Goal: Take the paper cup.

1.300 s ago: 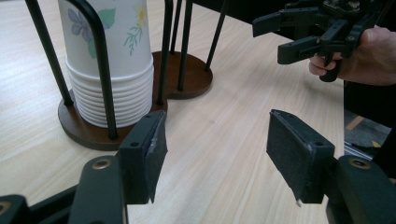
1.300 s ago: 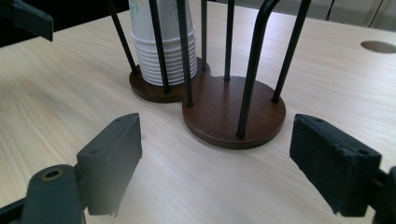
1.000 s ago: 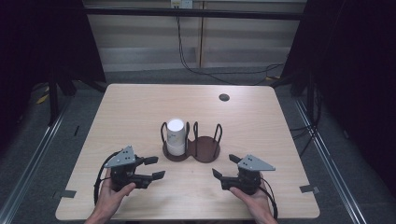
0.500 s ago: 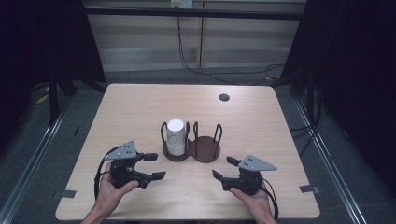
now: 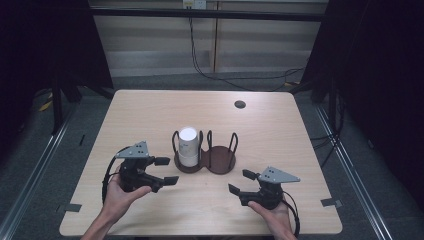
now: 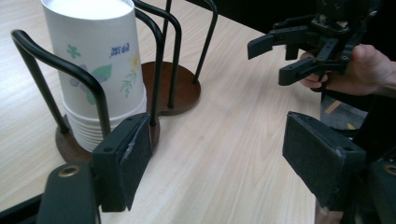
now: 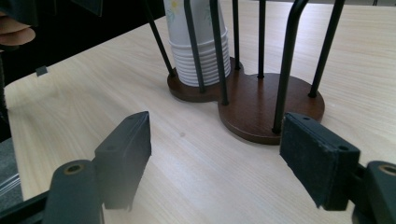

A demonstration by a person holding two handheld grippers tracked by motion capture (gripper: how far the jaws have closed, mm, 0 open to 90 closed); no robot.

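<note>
Dark curtains and a grey floor surround the pale, rounded-corner wooden table (image 5: 150, 115), whose laminate top shows a fine straight grain and a small round black grommet (image 5: 240, 104) near its far edge. At the middle of the table stands the dark brown wooden cup holder (image 5: 220, 159), a figure-eight base of two joined discs, each ringed by thin black bent-metal hoops. Its left compartment holds the stack of white paper cups (image 5: 188, 146), upside down, with ridged rims layered at the bottom and a smooth outer wall printed with small green leaves, a yellow flower and blue lettering, clear in the left gripper view (image 6: 95, 70). The right compartment shows bare, glossy brown wood.

The left gripper (image 5: 166, 170), matte black plastic with a grey three-cornered plate on top, is held just left of the holder, close to the cup stack but apart from it. Its jaws stand wide apart with nothing between them; in its own view the flat rectangular pads (image 6: 137, 154) look worn and greyish at the edge.

The right gripper (image 5: 241, 181), of the same make, sits near the table's front edge, to the right of and nearer than the holder, clear of it. Its jaws are likewise spread and empty, framing the holder's base in its own view (image 7: 261, 105).
</note>
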